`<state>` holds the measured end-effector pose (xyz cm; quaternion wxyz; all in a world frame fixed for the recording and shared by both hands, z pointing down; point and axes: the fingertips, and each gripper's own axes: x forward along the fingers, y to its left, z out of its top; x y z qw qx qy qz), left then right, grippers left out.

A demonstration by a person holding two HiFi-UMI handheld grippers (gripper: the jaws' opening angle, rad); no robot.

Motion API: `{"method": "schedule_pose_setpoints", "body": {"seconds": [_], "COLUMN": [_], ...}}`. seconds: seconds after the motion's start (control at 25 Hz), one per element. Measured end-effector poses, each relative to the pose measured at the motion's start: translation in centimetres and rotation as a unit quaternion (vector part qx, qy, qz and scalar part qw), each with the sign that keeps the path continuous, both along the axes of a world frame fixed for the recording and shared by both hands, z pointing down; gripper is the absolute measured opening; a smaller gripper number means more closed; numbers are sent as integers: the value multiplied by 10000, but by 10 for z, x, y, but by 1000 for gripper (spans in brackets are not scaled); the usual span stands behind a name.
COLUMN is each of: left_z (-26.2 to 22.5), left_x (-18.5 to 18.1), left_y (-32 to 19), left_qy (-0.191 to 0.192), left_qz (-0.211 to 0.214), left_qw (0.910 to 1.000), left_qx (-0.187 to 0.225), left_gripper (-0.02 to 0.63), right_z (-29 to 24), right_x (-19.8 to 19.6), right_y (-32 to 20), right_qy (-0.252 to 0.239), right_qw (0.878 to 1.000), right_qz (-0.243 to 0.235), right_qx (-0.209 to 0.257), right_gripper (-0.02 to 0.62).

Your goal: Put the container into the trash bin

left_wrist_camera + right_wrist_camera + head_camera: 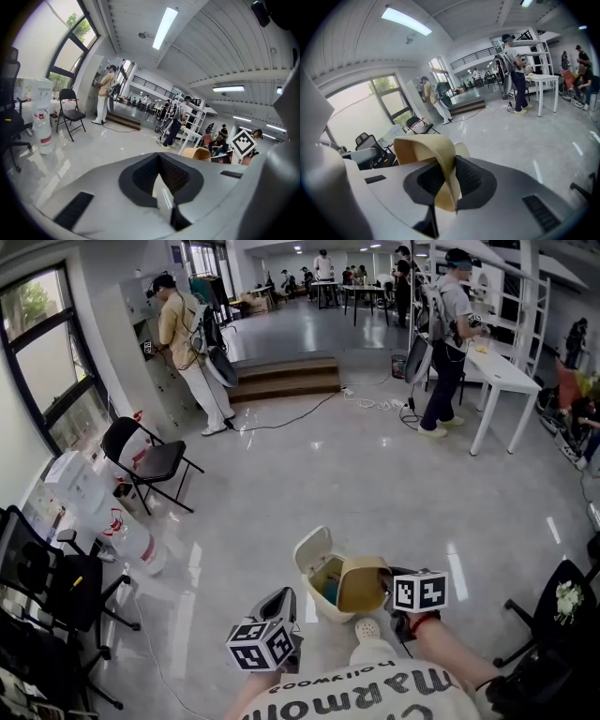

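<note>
A tan container point(364, 583) hangs over the mouth of the cream trash bin point(315, 570), whose lid point(312, 547) stands up. My right gripper point(385, 581) is shut on the container's wall. In the right gripper view the container point(423, 147) curves up from between the pads of the right gripper point(452, 162), with the bin's lid point(463, 149) just behind it. My left gripper point(284, 599) hovers left of the bin, shut and holding nothing. In the left gripper view the left gripper point(159, 160) has its tips together, and the container point(202, 153) shows at the right.
A folding chair point(142, 461) and a water dispenser point(82, 491) stand at the left. Office chairs point(56, 589) are at the near left, and another chair point(555, 615) is at the right. People work at a white table point(502, 376) farther off. Cables point(366, 401) lie on the shiny floor.
</note>
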<state>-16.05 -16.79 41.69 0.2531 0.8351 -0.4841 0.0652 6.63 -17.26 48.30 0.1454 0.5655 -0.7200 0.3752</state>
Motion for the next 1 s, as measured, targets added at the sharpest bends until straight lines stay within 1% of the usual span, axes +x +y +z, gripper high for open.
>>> {"method": "schedule_pose_setpoints", "body": {"seconds": [0.16, 0.44, 0.76, 1.0], "left_z": [1, 10, 25, 44], "left_x": [6, 20, 40, 44], "left_y": [-20, -68, -125, -155], "left_qy": [13, 69, 81, 38], "left_qz": [-49, -236, -428, -711], "left_qw": [10000, 9997, 9987, 9965], "left_qx": [2, -88, -269, -446], "left_gripper": [18, 18, 18, 18], "right_z": [0, 1, 15, 36], "right_x": [3, 5, 16, 17], "right_y": [-23, -79, -146, -185], "right_qy": [33, 85, 117, 138], "right_qw": [10000, 9989, 9966, 9928], "right_qz": [-92, -455, -776, -1101], "right_qx": [-11, -44, -237, -452], "right_gripper": [54, 54, 54, 54]}}
